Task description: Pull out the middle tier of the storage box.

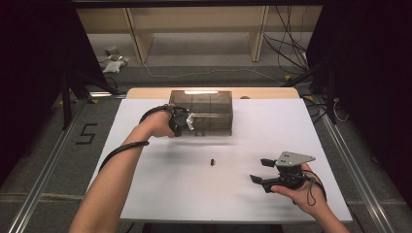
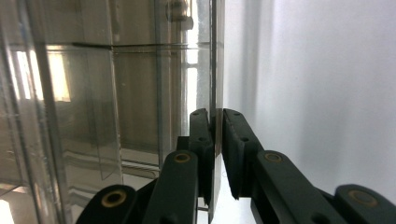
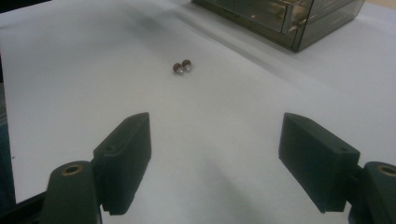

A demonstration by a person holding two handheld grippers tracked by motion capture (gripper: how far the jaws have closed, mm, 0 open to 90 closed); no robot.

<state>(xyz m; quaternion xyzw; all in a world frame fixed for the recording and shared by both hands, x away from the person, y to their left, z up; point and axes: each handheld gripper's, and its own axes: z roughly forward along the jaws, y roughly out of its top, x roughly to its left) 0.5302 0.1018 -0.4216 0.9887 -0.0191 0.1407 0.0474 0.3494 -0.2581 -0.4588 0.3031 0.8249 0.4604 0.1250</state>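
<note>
A smoky clear plastic drawer box [image 1: 209,109] stands at the back of the white table [image 1: 160,194]. My left gripper [image 1: 187,120] is at its left front corner. In the left gripper view the jaws of that gripper [image 2: 215,116] are shut on a thin clear panel edge [image 2: 217,70] of the box [image 2: 93,93]. Two small dark round beads [image 1: 213,161] lie together mid-table. My right gripper [image 1: 260,170] hovers open at the front right, pointing left. In the right gripper view the beads [image 3: 182,67] lie ahead of the open gripper [image 3: 215,135], with the box [image 3: 289,18] beyond.
The white sheet ends at a wooden table edge [image 1: 145,92] behind the box. Metal rails [image 1: 43,179] run along both sides of the table. Cables [image 1: 204,73] and a wooden shelf frame [image 1: 194,29] are on the floor beyond.
</note>
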